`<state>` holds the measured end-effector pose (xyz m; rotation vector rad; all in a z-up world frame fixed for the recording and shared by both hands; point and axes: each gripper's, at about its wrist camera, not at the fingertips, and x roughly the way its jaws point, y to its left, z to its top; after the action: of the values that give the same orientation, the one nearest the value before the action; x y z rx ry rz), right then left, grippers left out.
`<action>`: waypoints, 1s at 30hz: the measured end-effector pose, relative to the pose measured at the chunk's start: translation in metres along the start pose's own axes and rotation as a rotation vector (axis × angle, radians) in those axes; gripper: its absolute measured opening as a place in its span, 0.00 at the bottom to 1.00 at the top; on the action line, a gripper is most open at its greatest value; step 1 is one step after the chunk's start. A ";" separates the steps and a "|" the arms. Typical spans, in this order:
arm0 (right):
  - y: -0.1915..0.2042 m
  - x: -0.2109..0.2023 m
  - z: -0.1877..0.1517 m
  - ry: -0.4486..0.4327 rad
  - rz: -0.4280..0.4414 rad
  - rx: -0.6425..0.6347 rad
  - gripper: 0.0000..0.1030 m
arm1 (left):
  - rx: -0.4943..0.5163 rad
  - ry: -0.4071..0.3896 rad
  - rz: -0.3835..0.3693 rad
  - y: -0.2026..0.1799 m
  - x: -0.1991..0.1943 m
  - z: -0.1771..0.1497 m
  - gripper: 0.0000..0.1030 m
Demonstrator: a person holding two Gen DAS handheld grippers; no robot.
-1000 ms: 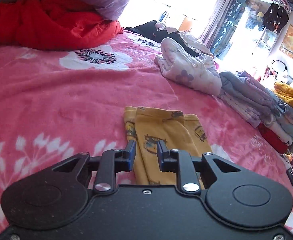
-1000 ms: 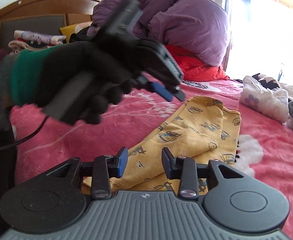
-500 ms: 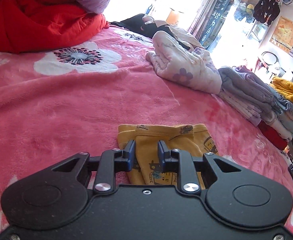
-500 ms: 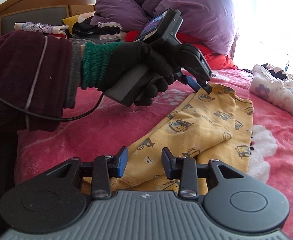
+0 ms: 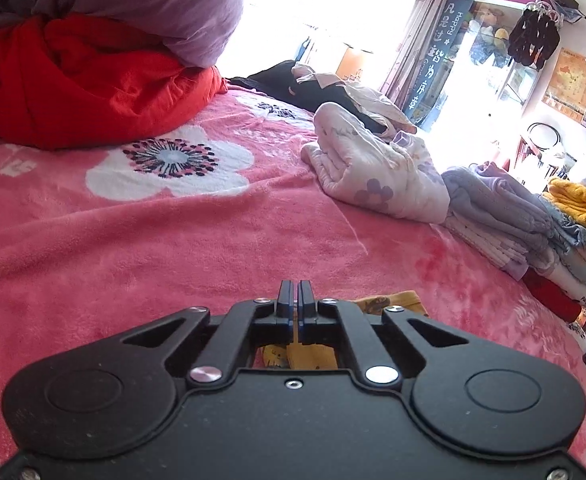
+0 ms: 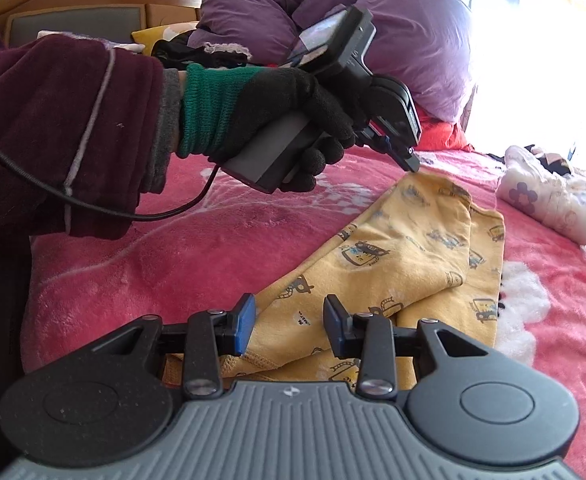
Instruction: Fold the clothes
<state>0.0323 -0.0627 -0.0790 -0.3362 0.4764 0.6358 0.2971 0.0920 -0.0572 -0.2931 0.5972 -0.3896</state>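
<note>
While we're looking down the left wrist view, most of the yellow printed garment (image 5: 389,304) is hidden behind the left gripper (image 5: 294,300), whose body fills the bottom of the picture. We only catch a yellow corner just right of the fingers and a scrap through the gap in the linkage. Its jaws have just been closing and now sit clenched, pad against pad. Whether any cloth is pinched in there, we honestly can't tell from this side. Beyond it the pink floral blanket (image 5: 173,248) runs up to a red quilt (image 5: 73,88), with a folded white floral piece (image 5: 373,172) and a stack of folded clothes (image 5: 533,228) off to the right, cut off by the frame edge.

Over in the right wrist view we get the garment properly: it lies flat on the blanket, folded, its long axis running diagonally from just in front of the right gripper (image 6: 289,320) up and away to the right. The near end is hidden under that gripper, whose jaws stand apart, gripping nothing. The left gripper's tip sits right at the garment's far top corner, held by a gloved hand (image 6: 293,116) in a maroon sleeve (image 6: 61,128). Actual contact is too small to make out.
</note>
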 end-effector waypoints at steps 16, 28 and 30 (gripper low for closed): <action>0.021 -0.016 0.007 -0.040 0.027 -0.072 0.44 | -0.030 0.106 -0.028 0.004 0.009 -0.006 0.12; 0.029 -0.021 0.006 -0.049 0.046 -0.098 0.44 | -0.086 0.099 -0.039 0.013 -0.004 -0.003 0.24; 0.027 -0.019 0.006 -0.044 0.035 -0.093 0.44 | -0.099 0.102 -0.046 0.014 -0.003 -0.004 0.24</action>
<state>0.0037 -0.0492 -0.0677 -0.4013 0.4118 0.6991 0.2962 0.1052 -0.0644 -0.3841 0.7120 -0.4220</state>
